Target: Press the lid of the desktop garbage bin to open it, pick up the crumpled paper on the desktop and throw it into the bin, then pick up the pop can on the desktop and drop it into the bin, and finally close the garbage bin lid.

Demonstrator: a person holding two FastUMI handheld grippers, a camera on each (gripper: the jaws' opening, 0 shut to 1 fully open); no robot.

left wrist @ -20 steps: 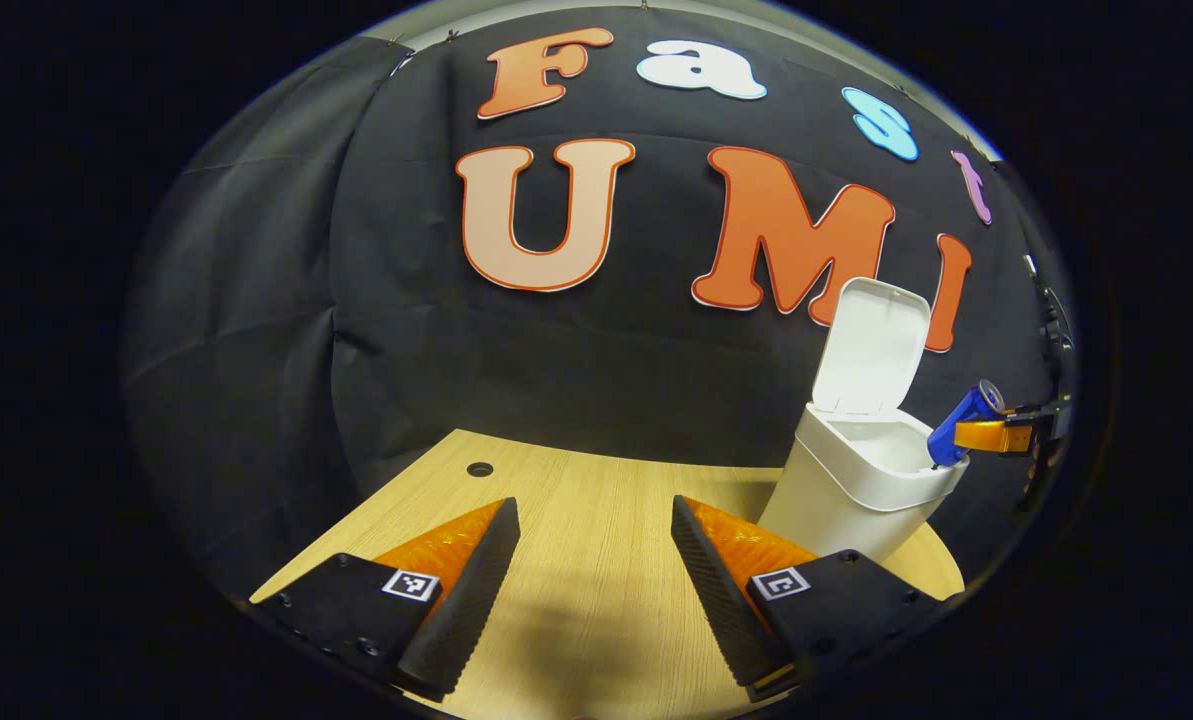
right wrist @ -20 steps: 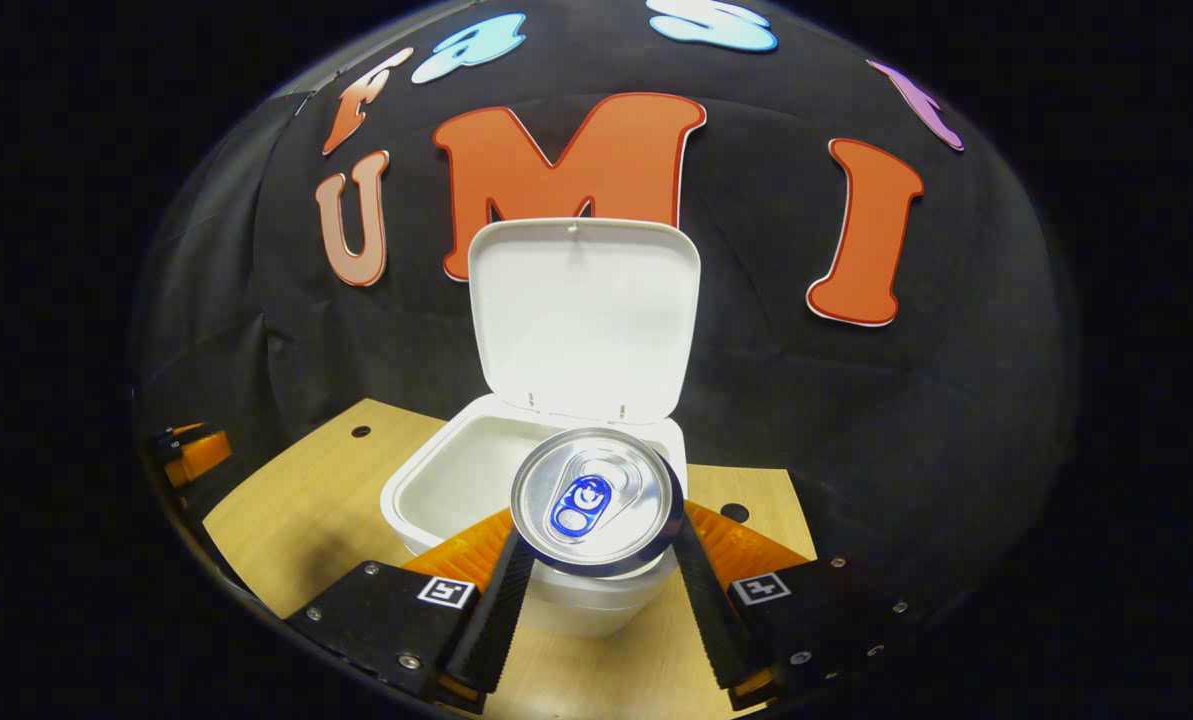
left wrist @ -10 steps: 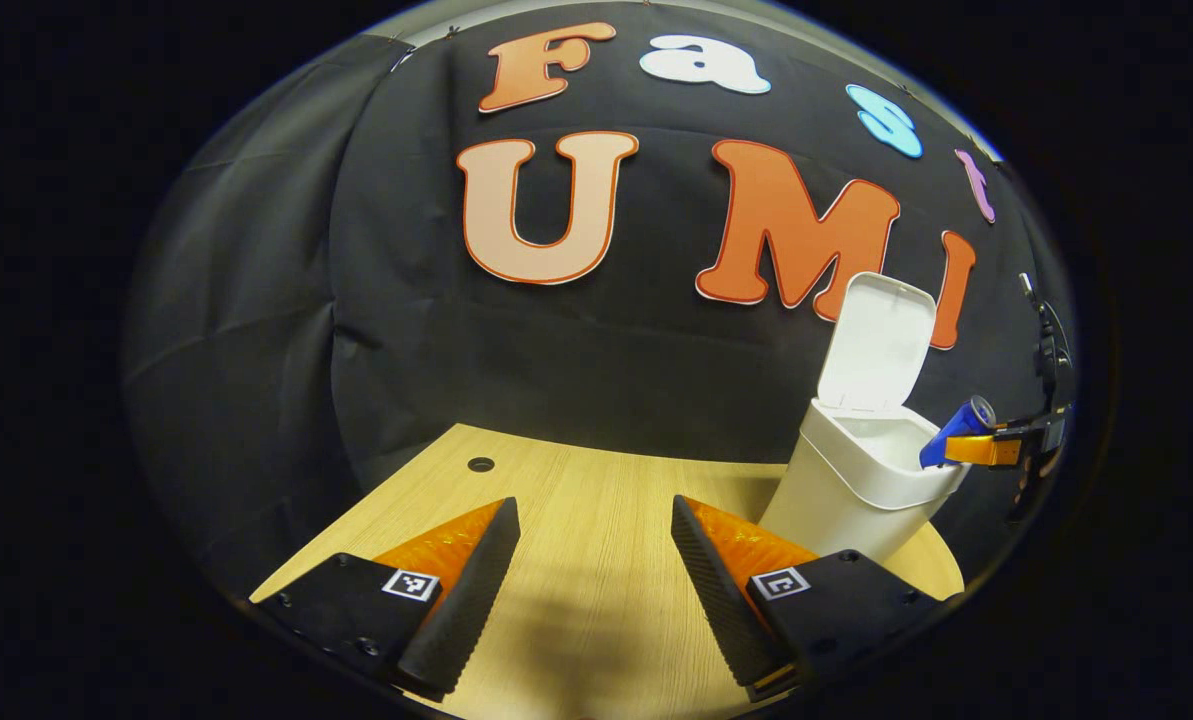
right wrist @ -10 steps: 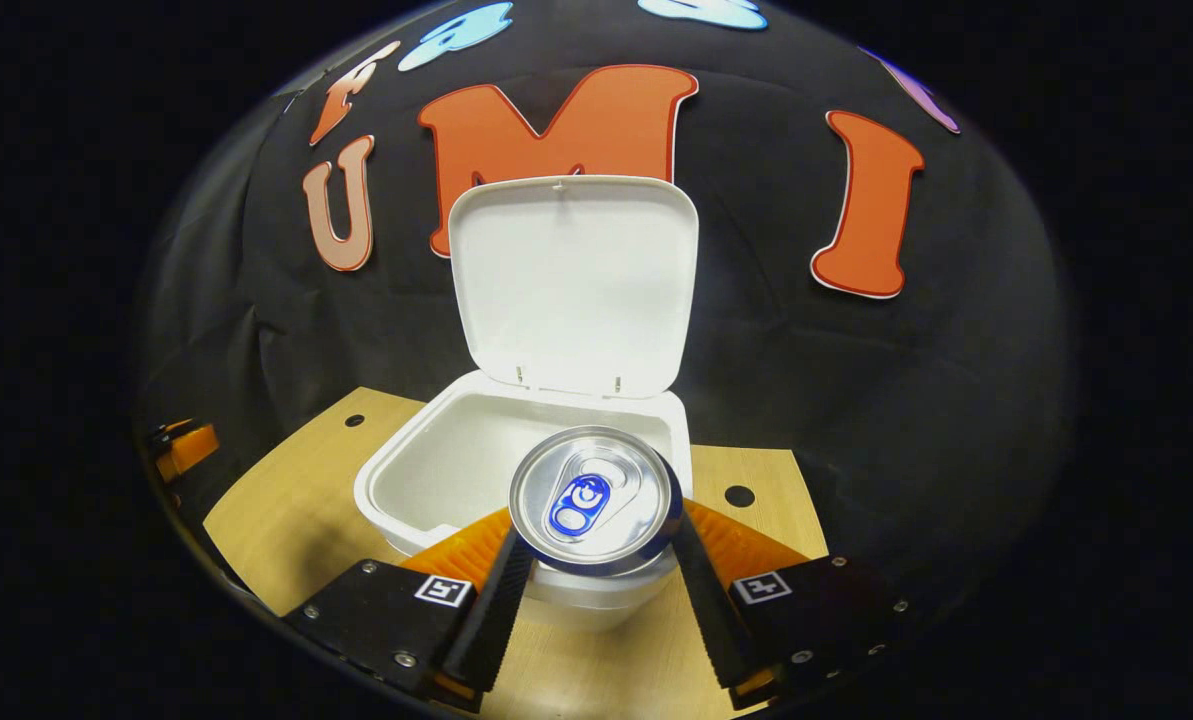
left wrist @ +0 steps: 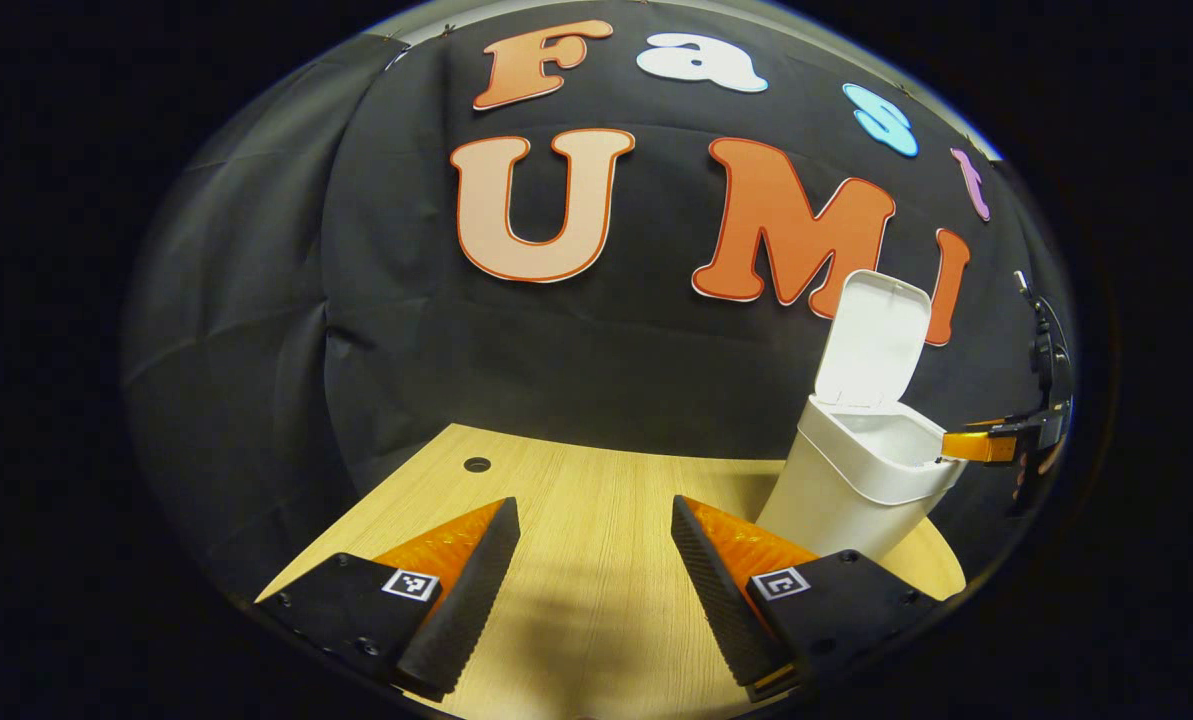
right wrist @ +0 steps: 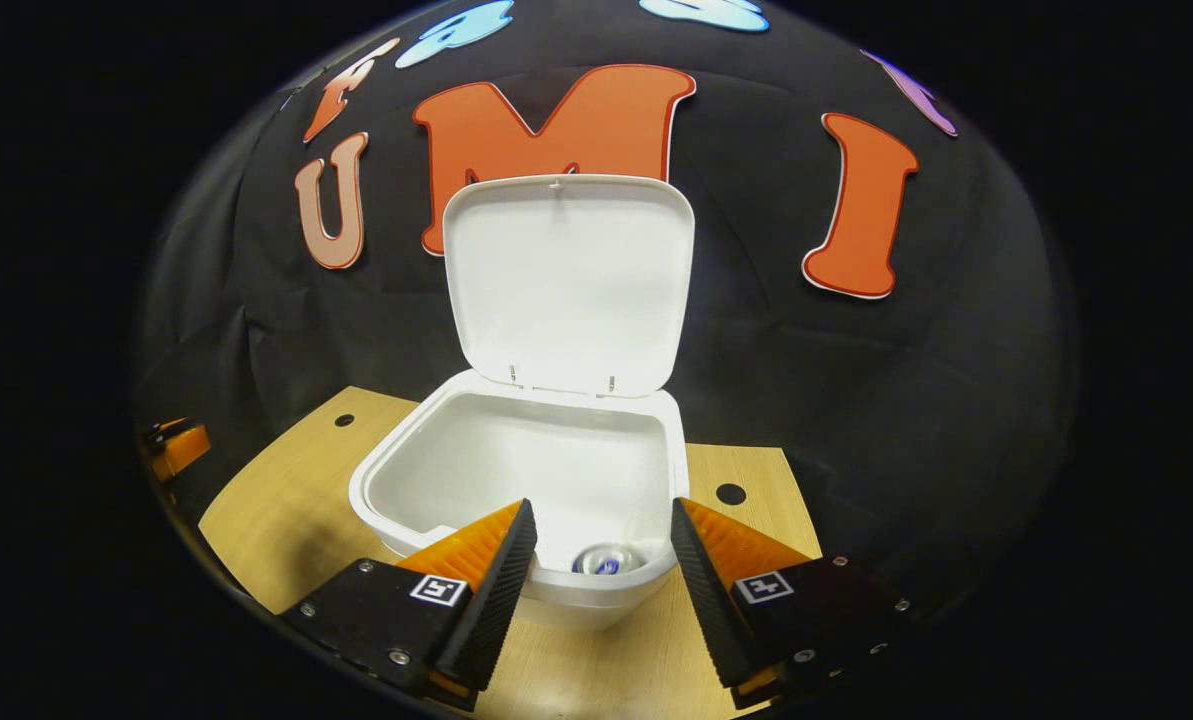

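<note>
Can [right wrist: 604, 560] dropped, half-hidden in bin [right wrist: 396, 470].

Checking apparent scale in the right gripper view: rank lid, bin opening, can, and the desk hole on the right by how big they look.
1. lid and bin opening: look alike, no ranking.
2. can, deep inside the bin, so farther off.
3. desk hole, near the can's apparent size.

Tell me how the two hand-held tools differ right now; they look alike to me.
The right tool hangs over the open bin, its fingers apart above the can lying inside; the left tool is off to the side over bare desk. The right tool points down into the bin; the left tool points across the desk toward the wall. Shared: both are open and hold nothing.
</note>
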